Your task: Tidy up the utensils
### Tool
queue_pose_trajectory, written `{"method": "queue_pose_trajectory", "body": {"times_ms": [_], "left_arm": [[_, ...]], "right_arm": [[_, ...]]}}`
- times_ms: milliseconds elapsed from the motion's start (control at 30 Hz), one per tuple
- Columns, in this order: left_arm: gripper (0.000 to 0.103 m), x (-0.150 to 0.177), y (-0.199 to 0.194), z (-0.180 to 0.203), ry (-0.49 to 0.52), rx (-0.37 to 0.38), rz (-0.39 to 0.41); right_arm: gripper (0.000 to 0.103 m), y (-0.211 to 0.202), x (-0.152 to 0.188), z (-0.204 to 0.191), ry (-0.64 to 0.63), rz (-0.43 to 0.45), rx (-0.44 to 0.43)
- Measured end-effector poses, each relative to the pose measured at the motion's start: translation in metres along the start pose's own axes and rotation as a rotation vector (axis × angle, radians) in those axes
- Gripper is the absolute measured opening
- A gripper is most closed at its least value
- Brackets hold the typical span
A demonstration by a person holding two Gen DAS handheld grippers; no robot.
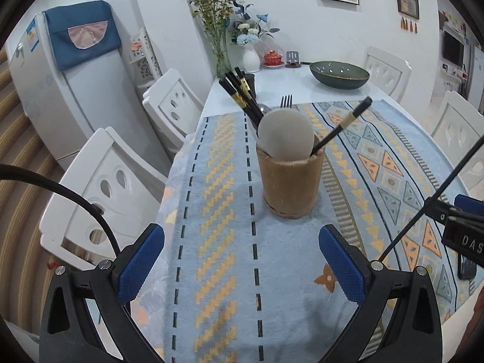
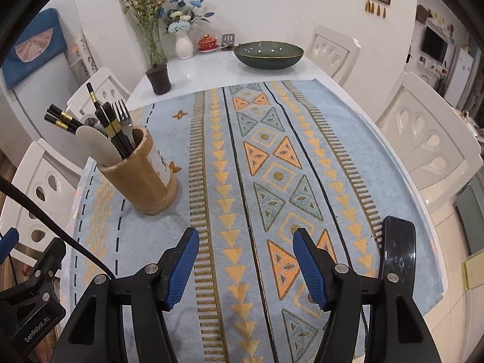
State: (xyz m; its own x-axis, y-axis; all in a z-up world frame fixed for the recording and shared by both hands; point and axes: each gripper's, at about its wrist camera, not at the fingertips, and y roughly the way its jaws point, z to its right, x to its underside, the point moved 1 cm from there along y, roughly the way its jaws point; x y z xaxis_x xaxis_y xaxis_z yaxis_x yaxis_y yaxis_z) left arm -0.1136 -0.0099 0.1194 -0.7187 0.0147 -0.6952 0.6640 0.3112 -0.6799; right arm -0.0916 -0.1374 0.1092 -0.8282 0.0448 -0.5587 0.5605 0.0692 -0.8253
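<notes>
While I hold both tools low over the table (image 2: pixel 211 69), my left hand-held gripper (image 1: pixel 242 269) has its blue pads wide apart with nothing between them, and my right hand-held gripper (image 2: pixel 245 269) is also spread and holds nothing. Straight in front of the left one stands the bamboo holder (image 1: pixel 289 181), upright on the patterned blue cloth (image 2: pixel 302 157), near the left edge of it. Inside the holder I see a flat white rice paddle (image 1: pixel 286 134), a group of black chopsticks (image 1: pixel 242 93) with gold bands that lean to the left, one more chopstick (image 1: pixel 345 124) that leans to the right, a fork (image 2: pixel 124 118) with its tines up, and a metal spoon (mostly hidden behind the paddle). A black phone (image 2: pixel 397 248) lies on the cloth just beside my right tool, close to the table's right edge. Farther away, on the bare white part of the table, are a dark green bowl (image 2: pixel 269 54), a small dark cup (image 2: pixel 158 78) and two vases with flowers (image 2: pixel 169 15).
</notes>
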Motion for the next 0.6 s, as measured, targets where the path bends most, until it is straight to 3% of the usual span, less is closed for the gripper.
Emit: {"method": "queue_pose_trajectory", "body": {"times_ms": [333,600], "left_arm": [[0.102,-0.029,0.012,0.013,-0.08,-0.07,-0.101],[0.102,-0.027,0.018,0.036,-0.129,-0.089,-0.12]], "right_arm": [[0.063,0.002,-0.027,0.012,-0.069,0.019,-0.042],[0.068,0.024,-0.041,0.03,-0.107,0.012,-0.089]]}}
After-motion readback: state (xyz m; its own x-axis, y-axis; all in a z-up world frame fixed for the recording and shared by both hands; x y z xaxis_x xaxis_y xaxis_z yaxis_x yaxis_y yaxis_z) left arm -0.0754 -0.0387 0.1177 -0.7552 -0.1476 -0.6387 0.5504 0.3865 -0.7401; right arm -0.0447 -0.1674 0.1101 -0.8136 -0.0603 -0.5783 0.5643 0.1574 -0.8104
